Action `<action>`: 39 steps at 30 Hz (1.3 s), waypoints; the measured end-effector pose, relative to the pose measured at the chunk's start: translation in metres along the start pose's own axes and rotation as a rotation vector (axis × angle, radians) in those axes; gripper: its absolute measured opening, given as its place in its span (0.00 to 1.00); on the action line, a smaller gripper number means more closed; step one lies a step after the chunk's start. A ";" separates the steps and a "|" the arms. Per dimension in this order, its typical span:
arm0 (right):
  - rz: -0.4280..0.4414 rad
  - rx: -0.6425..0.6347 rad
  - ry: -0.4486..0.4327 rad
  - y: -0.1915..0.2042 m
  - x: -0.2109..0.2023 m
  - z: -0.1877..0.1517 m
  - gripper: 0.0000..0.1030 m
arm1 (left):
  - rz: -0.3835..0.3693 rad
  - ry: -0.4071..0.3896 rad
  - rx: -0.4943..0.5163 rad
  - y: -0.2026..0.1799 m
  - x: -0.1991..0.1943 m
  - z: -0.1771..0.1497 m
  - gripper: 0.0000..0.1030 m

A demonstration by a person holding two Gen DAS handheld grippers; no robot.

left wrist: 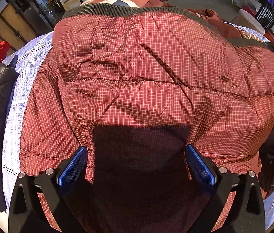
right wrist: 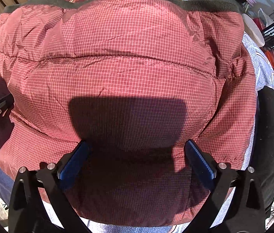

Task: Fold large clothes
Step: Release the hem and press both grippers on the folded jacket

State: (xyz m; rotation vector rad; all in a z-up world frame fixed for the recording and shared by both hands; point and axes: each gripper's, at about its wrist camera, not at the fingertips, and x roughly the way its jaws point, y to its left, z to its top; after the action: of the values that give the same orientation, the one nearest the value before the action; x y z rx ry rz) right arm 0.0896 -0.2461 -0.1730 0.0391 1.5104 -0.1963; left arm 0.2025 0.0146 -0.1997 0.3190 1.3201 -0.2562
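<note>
My left tongs [left wrist: 137, 161] and right tongs [right wrist: 137, 157] both gape wide, gripping nothing, poised over the red quilted jacket [left wrist: 137, 68]. It lies folded on the pale printed sheet [left wrist: 16, 104], ribbed hem at twelve o'clock, so I judge the fold needs only pressing flat.

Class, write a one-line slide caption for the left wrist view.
Left claw, open, poised over a red grid-patterned puffer jacket spread on a pale printed sheet.

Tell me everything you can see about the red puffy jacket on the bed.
The red jacket is quilted, with a fine pale grid on shiny, creased fabric, stitched seams and a dark ribbed band along its far edge. It lies folded and puffed on a pale printed sheet. Both open grippers hang over it; contact is unclear.
</note>
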 end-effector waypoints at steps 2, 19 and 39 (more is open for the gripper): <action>-0.007 0.001 0.002 0.001 0.005 0.010 0.95 | 0.006 0.000 0.002 -0.001 0.000 -0.001 0.96; -0.056 0.011 -0.002 0.022 0.023 0.007 0.95 | 0.024 -0.002 0.025 -0.008 0.000 0.001 0.96; -0.116 0.117 -0.125 0.042 0.013 -0.018 0.95 | -0.046 -0.104 0.119 -0.002 -0.015 -0.010 0.95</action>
State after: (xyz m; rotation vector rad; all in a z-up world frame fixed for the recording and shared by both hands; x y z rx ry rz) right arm 0.0790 -0.2038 -0.1906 0.0321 1.3765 -0.3745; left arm 0.1892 0.0170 -0.1879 0.3710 1.2126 -0.3859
